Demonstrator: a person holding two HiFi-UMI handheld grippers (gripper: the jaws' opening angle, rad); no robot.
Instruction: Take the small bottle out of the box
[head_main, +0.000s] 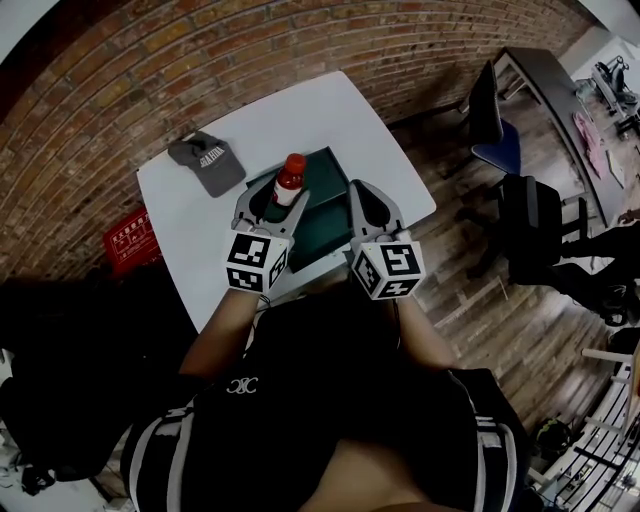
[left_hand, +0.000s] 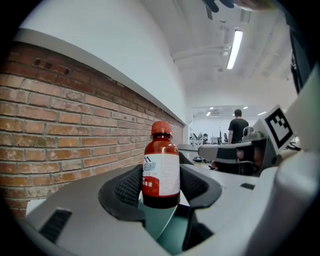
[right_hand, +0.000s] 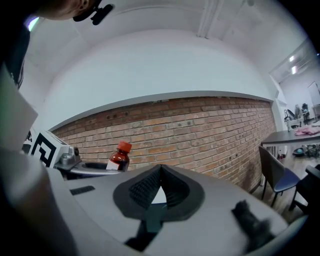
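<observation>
Head view: the left gripper (head_main: 273, 207) holds the bottle (head_main: 290, 178) upright over the green box (head_main: 325, 205), which sits near the tabletop's (head_main: 300, 110) near edge. The right gripper (head_main: 363, 196) hangs over the box's right side.

Left gripper view: the fingers (left_hand: 129, 187) clamp the bottle's body, with its base above the box.

Right gripper view: the fingers (right_hand: 145, 187) are pressed together on nothing.

This looks like the lift-out. The next move calls for carrying the bottle past the box's edge and setting it upright on bare tabletop.

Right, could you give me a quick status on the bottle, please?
Left gripper shut on small bottle, upright, above the green box. Right gripper shut, empty. Nothing in the way; cap lies clear, left of box.
</observation>
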